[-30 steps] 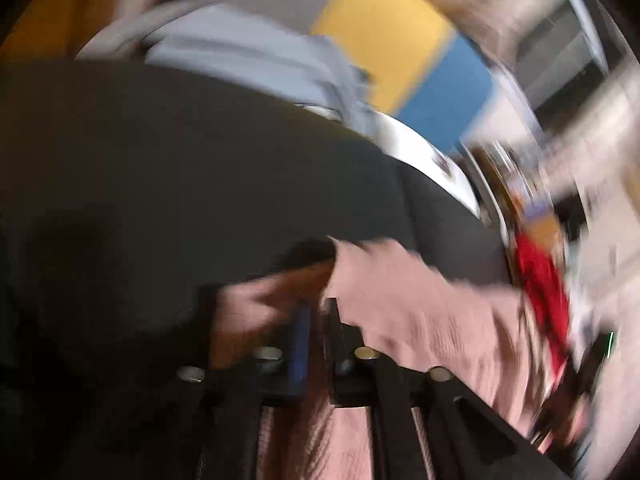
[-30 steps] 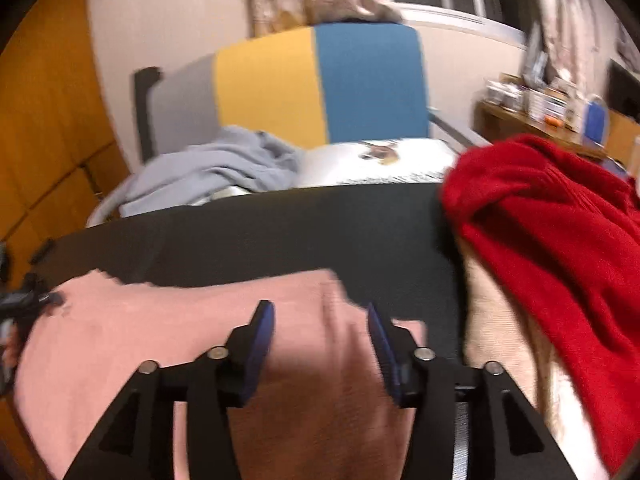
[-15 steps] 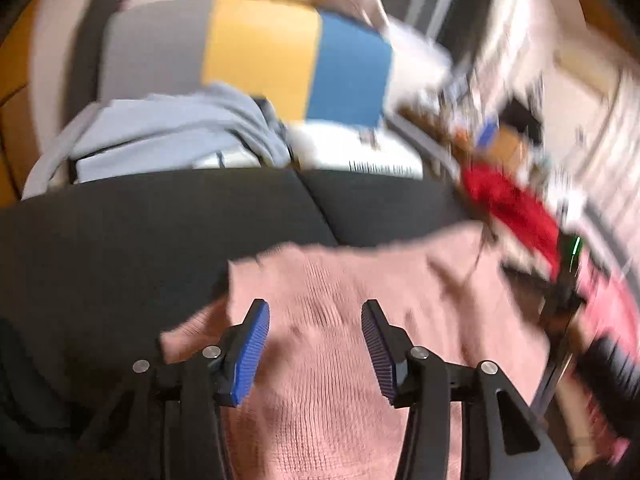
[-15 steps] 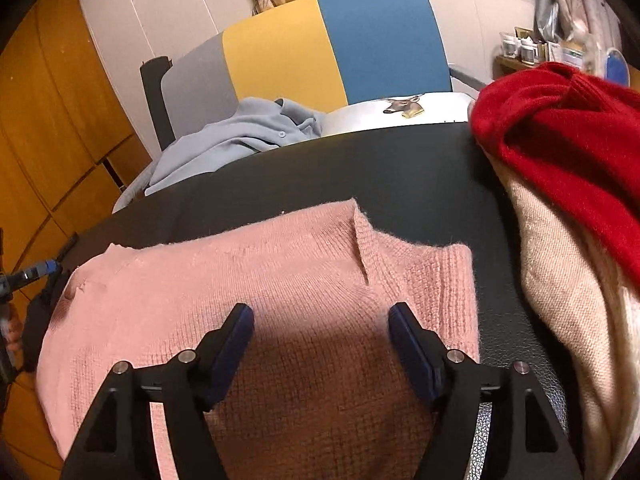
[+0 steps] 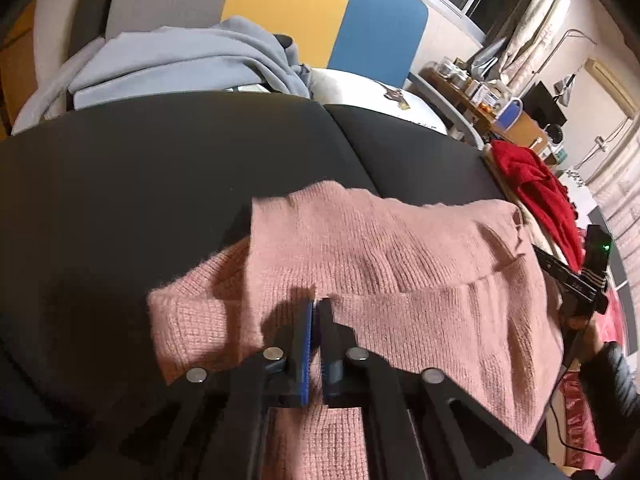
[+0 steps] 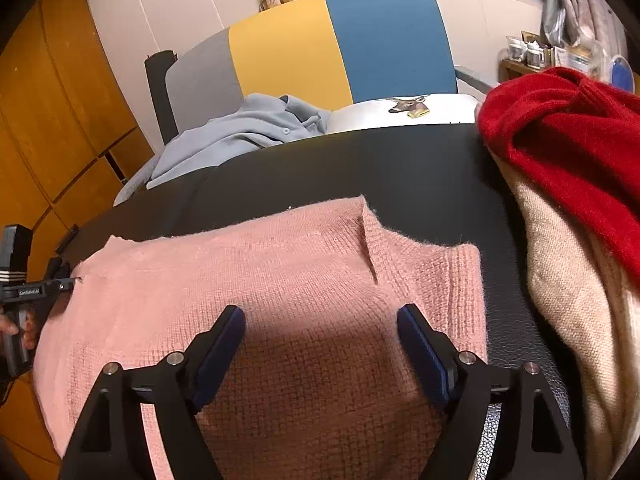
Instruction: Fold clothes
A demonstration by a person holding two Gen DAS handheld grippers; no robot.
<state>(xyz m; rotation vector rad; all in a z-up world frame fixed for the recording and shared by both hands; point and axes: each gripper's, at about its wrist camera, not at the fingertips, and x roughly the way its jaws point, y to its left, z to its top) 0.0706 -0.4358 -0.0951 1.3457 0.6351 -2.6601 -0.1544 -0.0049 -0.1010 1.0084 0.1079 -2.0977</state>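
Note:
A pink knit sweater (image 5: pixel 400 264) lies spread on a black surface (image 5: pixel 160 168); it also shows in the right wrist view (image 6: pixel 280 280). My left gripper (image 5: pixel 316 308) is shut, its blue pads pressed together over the sweater's folded edge; whether cloth is pinched between them I cannot tell. My right gripper (image 6: pixel 320 320) is open wide and hovers just above the sweater, with nothing between its pads. The right gripper's body (image 5: pixel 576 280) shows at the right edge of the left wrist view, and the left gripper's body (image 6: pixel 20 284) at the left edge of the right wrist view.
A red sweater (image 6: pixel 560 140) lies on a beige garment (image 6: pixel 568 288) at the right. A grey-blue garment (image 6: pixel 248 128) and a white printed one (image 6: pixel 400 114) lie behind the black surface. A grey, yellow and blue chair back (image 6: pixel 320 48) stands beyond.
My left gripper has shut from open over the sweater's near edge. My right gripper stays open and has moved little.

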